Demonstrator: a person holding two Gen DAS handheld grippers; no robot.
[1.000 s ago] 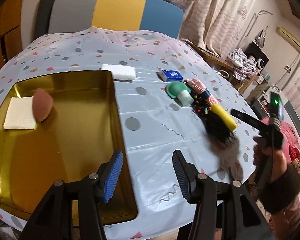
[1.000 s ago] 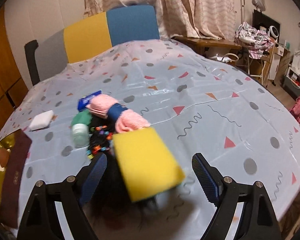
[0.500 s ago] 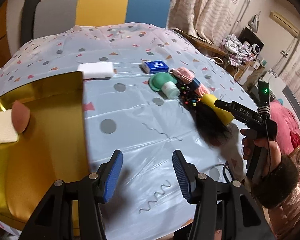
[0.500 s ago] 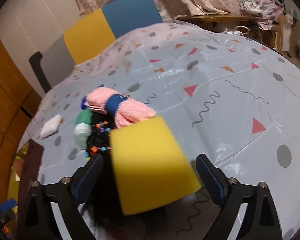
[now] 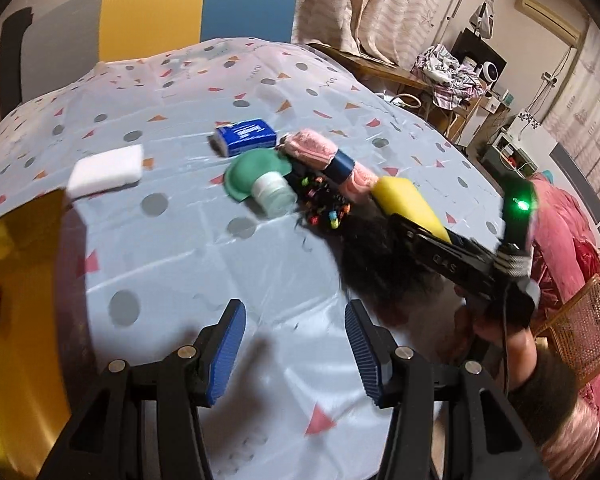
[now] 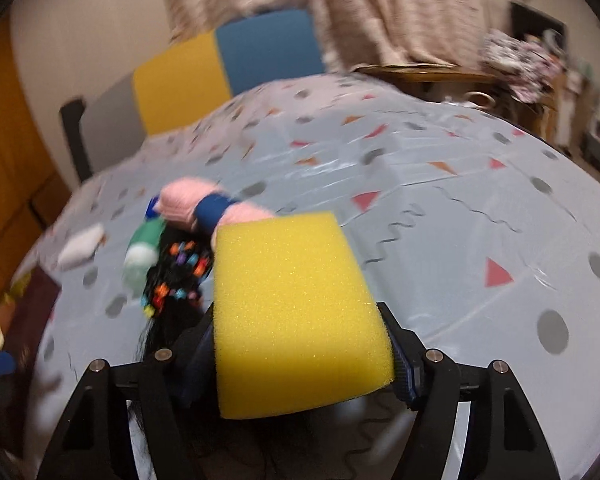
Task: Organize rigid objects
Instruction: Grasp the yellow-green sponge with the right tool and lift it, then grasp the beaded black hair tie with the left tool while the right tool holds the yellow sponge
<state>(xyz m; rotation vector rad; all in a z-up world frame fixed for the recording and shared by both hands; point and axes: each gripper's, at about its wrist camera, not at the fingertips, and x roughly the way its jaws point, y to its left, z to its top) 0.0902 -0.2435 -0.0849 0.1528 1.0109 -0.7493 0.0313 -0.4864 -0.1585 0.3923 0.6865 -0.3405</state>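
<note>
A yellow sponge (image 6: 296, 304) lies on a black hair piece with coloured beads (image 6: 176, 276). My right gripper (image 6: 296, 320) straddles the sponge, its jaws closing, and both pads touch the sponge's sides. In the left wrist view the sponge (image 5: 408, 200) sits beside a pink towel roll with a blue band (image 5: 324, 156), a green-and-white bottle (image 5: 272, 196) and a blue packet (image 5: 246, 136). A white block (image 5: 108, 168) lies further left. My left gripper (image 5: 292, 320) hangs open over bare tablecloth with nothing between its fingers.
A gold tray (image 5: 20, 320) stands at the table's left, with a brown rounded object at its edge. A person's gloved hand (image 5: 496, 328) holds the right gripper at the table's right edge. A grey, yellow and blue chair back (image 5: 152, 8) stands behind the table.
My left gripper has moved right, off the gold tray and over the tablecloth. The right gripper has sunk onto the yellow sponge and its fingers have drawn in against its sides.
</note>
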